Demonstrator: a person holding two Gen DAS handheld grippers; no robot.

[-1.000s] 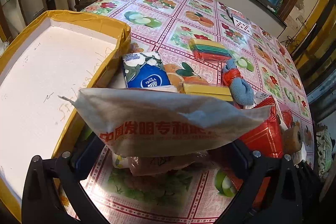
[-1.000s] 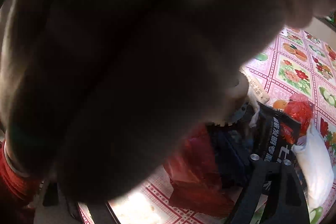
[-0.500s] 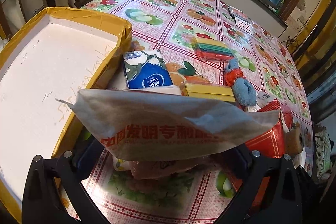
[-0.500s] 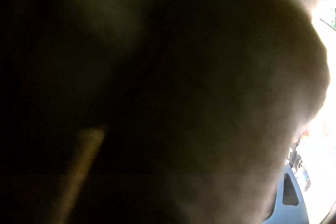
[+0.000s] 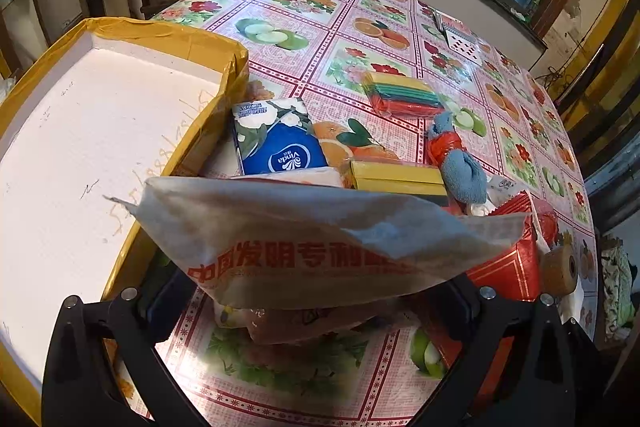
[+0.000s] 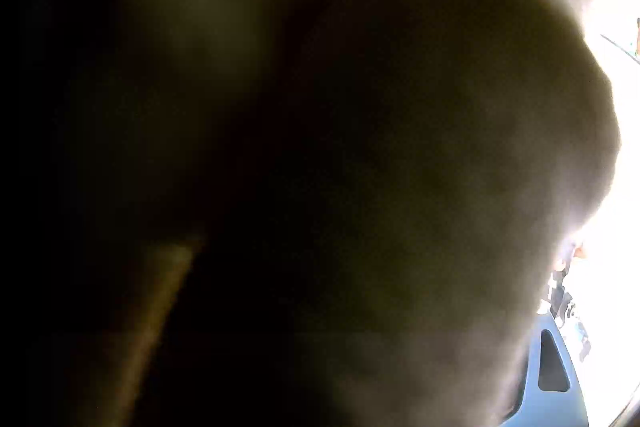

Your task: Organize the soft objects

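The left gripper [image 5: 316, 291] has its two black fingers [image 5: 132, 311] spread wide with a grey-white bag [image 5: 320, 239] lying across the gap between them; the bag's lower edge sits between the two dark pads, but whether the pads actually press it cannot be told. The bag is limp and crumpled, its upper edge sagging in a long fold, with a line of red printed characters along its front. Under it, between the fingers, lies a pinkish translucent packet [image 5: 312, 323] on the flowered bench [image 5: 304, 3]. Just past the bag are a blue tissue pack [image 5: 280, 143] and a yellow box [image 5: 396, 177]; to the right of these lie a blue-grey cloth toy [image 5: 460, 167] with a red wrap, a red foil packet [image 5: 508, 267] and a spool of brown twine [image 5: 560, 271]. Further out lies a stack of coloured cloths [image 5: 404, 93] in clear wrap. Left of the fingers stands a yellow-taped foam tray [image 5: 172, 35], its white floor bare. In the right wrist view a dark blurred mass covers nearly everything; only a sliver of one right-gripper finger [image 6: 552, 375] shows, so its state cannot be told.
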